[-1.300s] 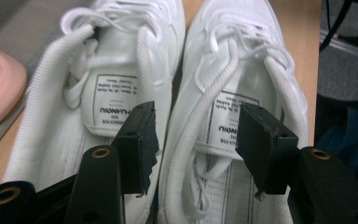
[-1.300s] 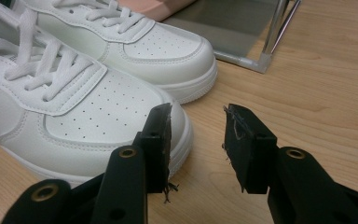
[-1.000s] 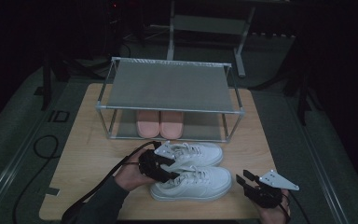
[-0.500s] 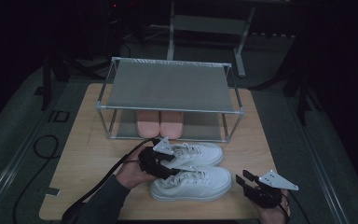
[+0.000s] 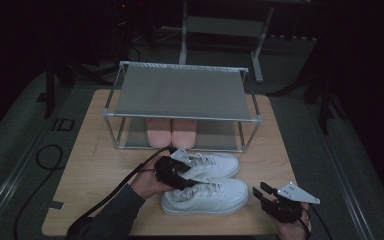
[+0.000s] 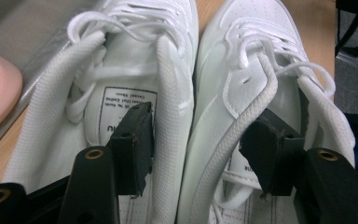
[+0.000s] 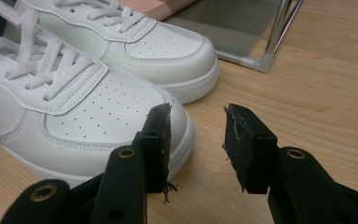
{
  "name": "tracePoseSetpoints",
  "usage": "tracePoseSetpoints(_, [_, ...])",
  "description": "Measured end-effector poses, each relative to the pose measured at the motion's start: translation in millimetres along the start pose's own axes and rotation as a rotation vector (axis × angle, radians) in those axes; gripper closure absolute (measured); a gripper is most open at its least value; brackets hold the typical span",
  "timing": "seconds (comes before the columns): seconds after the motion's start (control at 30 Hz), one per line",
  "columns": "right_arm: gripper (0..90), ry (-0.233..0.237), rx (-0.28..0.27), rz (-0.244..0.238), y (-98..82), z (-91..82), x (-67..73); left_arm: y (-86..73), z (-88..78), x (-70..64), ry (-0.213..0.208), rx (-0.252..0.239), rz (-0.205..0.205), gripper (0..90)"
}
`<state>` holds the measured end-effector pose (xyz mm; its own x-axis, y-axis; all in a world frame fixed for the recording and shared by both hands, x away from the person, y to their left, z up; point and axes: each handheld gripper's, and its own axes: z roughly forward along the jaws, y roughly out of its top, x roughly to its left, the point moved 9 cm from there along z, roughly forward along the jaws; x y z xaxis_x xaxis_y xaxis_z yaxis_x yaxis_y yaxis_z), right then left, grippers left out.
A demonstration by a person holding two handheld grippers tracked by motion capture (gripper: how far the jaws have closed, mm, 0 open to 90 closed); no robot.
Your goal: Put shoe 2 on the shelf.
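Sneakers, white pair side by side with long axes 9-to-3, lie before the shoe rack; left gripper straddles both inner collars (one jaw per shoe), not visibly clamped; right gripper, at 3 o'clock, gapes empty.

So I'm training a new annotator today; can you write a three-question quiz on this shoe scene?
1. True or false: the left gripper has one jaw inside each white sneaker.
2. What lies on the rack's lower shelf? A) pink shoes B) a box C) white sneakers
3. Fill in: the right gripper hangs open beside the near sneaker's ____.

Key: 1 true: the jaws straddle the two adjoining collars. 2 A, pink shoes. 3 toe.
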<state>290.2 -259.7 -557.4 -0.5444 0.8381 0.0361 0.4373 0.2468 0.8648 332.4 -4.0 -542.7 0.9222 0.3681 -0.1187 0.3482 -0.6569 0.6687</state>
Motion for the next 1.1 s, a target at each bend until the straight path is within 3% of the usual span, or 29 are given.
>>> tracePoseSetpoints(0.47, [60.1, -0.004, -0.002, 0.002, -0.4, -0.8, -1.7, 4.8, 10.1, -1.0, -0.021, 0.029, 0.000, 47.9])
tracePoseSetpoints(0.87, [60.1, -0.002, 0.003, 0.003, -1.3, 0.2, -0.6, 1.3, 17.8, 0.4, 0.007, 0.067, 0.032, 50.4])
tracePoseSetpoints(1.1, [60.2, -0.008, 0.001, 0.007, -1.9, -1.3, -2.6, 2.2, 16.8, 1.4, 0.030, 0.071, 0.049, 65.8])
